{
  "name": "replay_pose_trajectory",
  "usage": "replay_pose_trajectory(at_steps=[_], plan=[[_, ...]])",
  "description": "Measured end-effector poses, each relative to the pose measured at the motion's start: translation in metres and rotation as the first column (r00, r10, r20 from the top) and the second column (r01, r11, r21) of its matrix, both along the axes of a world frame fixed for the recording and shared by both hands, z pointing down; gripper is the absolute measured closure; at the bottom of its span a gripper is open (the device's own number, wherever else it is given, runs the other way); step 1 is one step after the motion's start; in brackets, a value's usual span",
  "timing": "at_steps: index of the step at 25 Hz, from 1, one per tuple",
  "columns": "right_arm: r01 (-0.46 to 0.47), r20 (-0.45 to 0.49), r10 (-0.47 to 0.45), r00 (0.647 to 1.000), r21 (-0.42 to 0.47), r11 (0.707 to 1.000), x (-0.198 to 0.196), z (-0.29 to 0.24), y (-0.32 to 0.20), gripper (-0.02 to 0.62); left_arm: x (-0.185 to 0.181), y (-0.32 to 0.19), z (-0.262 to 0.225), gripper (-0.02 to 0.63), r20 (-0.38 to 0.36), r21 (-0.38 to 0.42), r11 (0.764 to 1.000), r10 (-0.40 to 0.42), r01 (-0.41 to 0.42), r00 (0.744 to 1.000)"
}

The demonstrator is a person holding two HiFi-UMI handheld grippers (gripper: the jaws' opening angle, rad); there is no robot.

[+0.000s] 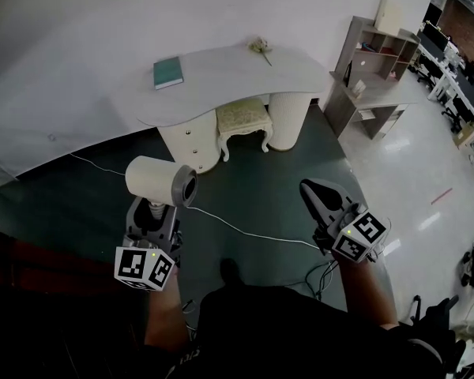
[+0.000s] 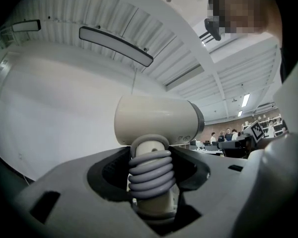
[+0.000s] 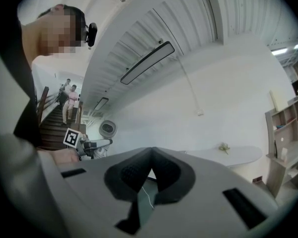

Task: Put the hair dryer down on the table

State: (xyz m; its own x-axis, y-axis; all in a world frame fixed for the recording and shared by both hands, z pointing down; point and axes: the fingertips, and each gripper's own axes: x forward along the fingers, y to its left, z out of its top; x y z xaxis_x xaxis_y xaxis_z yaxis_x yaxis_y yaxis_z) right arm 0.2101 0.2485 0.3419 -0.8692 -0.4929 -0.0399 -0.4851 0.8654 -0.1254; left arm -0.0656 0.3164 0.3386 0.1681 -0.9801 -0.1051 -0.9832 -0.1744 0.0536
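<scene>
Cream hair dryer (image 1: 159,181) stands upright in my left claw (image 1: 152,215), the jaws clamped on its handle (image 2: 150,155) so the barrel sits level for carrying. My right claw (image 1: 314,194) is closed on nothing, spare. The white surface (image 1: 221,77) lies well ahead across the floor (image 1: 261,176).

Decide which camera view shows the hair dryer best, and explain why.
The left gripper view: the hair dryer fills the middle, close up, its cord-wrapped handle clamped between the jaws. The head view shows the hair dryer smaller, from above. The right gripper view shows only its tiny, distant end.
</scene>
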Motion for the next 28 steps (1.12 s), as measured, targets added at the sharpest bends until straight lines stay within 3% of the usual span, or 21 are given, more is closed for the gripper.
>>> replay_pose_trajectory(at_steps=[14, 28], plan=[[0.031, -0.032, -0.031, 0.999, -0.007, 0.999, -0.141, -0.011, -0.078, 0.591, -0.123, -0.066, -0.002, 0.379, 0.001, -0.017, 1.0, -0.001, 0.001, 1.0], [0.04, -0.024, -0.041, 0.999, -0.042, 0.998, -0.173, 0.008, -0.145, 0.589, -0.151, -0.126, 0.014, 0.379, -0.014, -0.055, 0.998, -0.003, 0.002, 1.0]])
